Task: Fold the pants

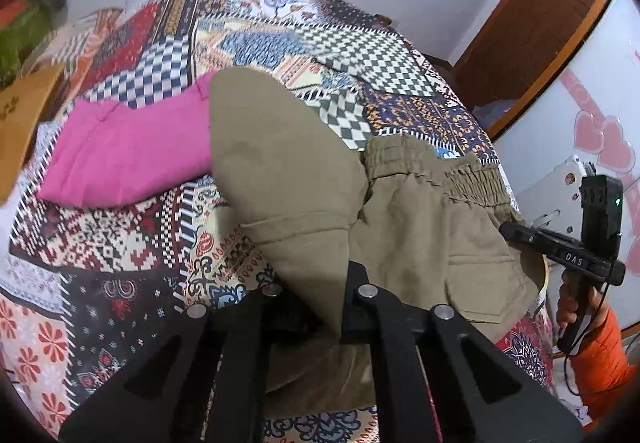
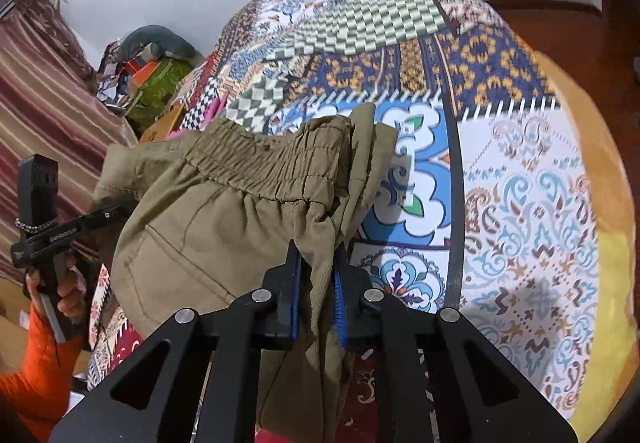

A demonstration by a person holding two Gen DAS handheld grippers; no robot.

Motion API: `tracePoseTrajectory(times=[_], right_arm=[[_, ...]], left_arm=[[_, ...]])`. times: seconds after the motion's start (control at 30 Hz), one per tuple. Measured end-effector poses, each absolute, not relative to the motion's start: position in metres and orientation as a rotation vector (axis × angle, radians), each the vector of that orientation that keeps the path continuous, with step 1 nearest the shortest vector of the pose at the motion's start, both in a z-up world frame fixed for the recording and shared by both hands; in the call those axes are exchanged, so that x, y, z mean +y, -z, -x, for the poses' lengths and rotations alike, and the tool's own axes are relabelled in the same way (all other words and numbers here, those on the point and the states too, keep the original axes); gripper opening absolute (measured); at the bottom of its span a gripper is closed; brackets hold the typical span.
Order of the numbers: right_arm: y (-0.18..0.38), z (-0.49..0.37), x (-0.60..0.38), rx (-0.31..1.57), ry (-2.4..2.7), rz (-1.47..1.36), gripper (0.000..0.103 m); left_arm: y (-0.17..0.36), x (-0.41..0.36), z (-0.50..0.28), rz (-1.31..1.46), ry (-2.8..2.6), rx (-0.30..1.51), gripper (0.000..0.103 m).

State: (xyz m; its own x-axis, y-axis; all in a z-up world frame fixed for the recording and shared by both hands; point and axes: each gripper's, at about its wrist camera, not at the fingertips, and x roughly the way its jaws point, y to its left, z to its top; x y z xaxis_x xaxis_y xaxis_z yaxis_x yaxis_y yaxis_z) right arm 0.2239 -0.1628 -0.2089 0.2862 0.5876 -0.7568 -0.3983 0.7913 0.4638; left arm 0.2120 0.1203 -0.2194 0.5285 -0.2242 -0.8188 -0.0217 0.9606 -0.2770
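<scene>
Khaki pants with an elastic waistband hang lifted above the patterned bedspread. My left gripper is shut on a fold of the pants' fabric. My right gripper is shut on the pants just below the waistband, cloth pinched between its blue pads. Each view shows the other gripper at the pants' far side: the right one in the left wrist view, the left one in the right wrist view.
A folded pink garment lies on the bed to the left of the pants. A wooden board sits at the bed's left edge. Clutter and a striped curtain stand left of the bed. A white panel with hearts stands at right.
</scene>
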Motion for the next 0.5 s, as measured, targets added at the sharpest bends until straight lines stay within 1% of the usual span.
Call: tracePoseTrajectory(times=[0.27, 0.5], right_arm=[[0.188, -0.221, -0.158, 1.026, -0.662, -0.147, 0.01], [0.166, -0.215, -0.153, 0.963, -0.675, -0.105, 0.009]], left_arm=[[0.195, 0.099, -0.203, 0.169, 0.121, 0.945, 0.005], [0.179, 0.094, -0.194, 0.144, 0.123, 0.909, 0.005]])
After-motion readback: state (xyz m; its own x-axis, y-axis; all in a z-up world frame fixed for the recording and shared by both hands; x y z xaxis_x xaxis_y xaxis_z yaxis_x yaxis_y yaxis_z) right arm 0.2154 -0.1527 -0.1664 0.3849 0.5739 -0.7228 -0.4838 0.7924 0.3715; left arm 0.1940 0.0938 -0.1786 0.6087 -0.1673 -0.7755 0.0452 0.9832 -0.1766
